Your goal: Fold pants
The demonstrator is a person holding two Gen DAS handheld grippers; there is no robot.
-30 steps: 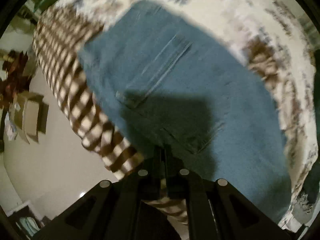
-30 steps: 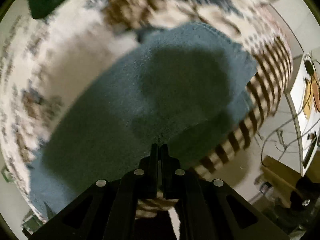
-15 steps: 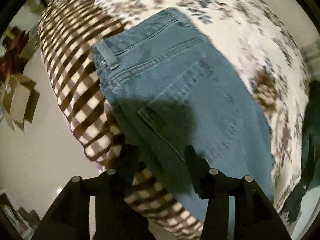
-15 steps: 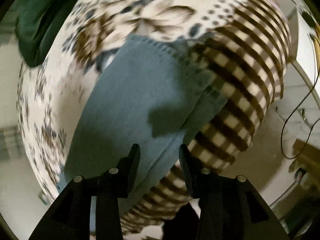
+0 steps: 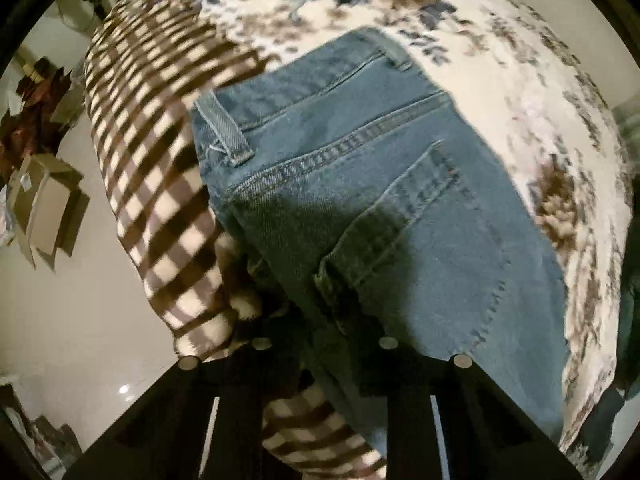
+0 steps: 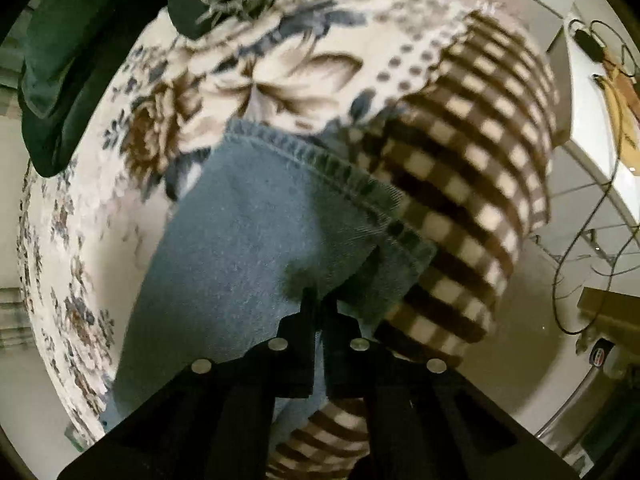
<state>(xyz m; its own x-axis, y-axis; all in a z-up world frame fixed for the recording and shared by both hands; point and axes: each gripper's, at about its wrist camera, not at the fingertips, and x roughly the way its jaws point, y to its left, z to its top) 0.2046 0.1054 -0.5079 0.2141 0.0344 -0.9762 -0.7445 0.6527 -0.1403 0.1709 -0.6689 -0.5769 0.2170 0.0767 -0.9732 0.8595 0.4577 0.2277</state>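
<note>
Jeans (image 5: pixel 400 216) lie lengthwise on bed (image 5: pixel 520 92), waistband ahead of left fingers (image 5: pixel 324 332), spread wide, holding nothing; right fingers (image 6: pixel 320 308) pinched on hem-end denim.

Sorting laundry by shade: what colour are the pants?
Blue denim pants, clearest in the left wrist view.
</note>
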